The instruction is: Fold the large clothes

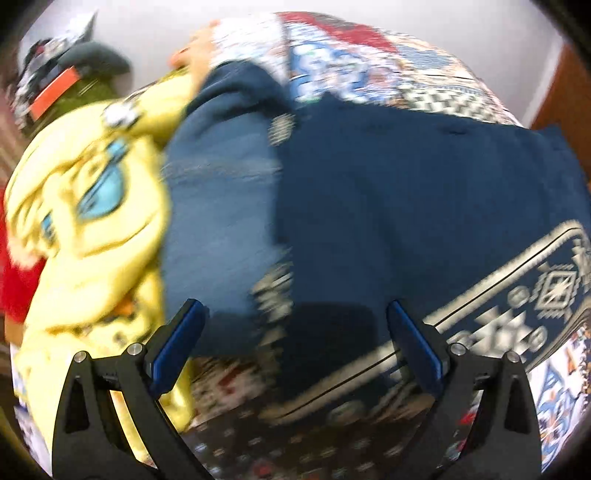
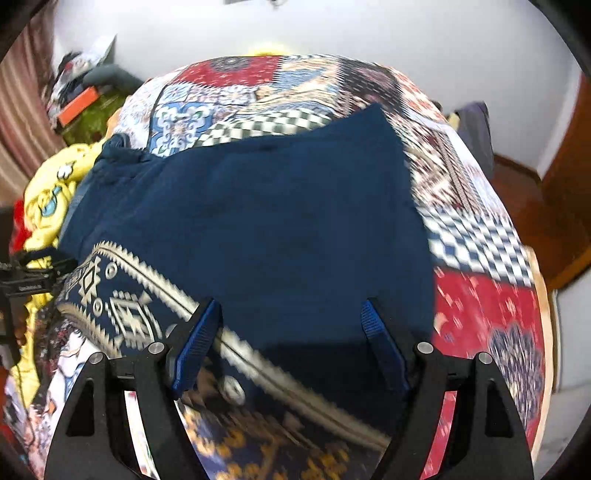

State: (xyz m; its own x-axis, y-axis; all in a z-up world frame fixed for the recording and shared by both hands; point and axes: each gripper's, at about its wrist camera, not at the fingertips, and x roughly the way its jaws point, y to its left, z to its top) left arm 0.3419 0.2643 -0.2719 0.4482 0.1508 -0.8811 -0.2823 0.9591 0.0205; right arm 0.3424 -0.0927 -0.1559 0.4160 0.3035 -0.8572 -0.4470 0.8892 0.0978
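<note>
A large dark blue garment [image 1: 406,203] [image 2: 277,221] lies spread on the patchwork bedspread [image 2: 480,306]. A cream geometric border [image 1: 517,306] [image 2: 129,306] runs along its near edge. My left gripper [image 1: 295,332] hovers open over the blue cloth near that border, close to where the cloth meets a yellow garment [image 1: 92,221]. My right gripper [image 2: 291,325] also stands open, above the near edge of the blue cloth, with the border passing under its left finger [image 2: 199,339]. Neither gripper has cloth pinched between its pads. Both views are motion-blurred.
The yellow printed garment [image 2: 48,192] is bunched at the bed's left side beside something red [image 1: 18,284]. Clutter with an orange box [image 2: 79,105] sits on a green surface at the back left. A white wall [image 2: 332,29] stands behind, and wooden furniture [image 2: 565,177] stands at the right.
</note>
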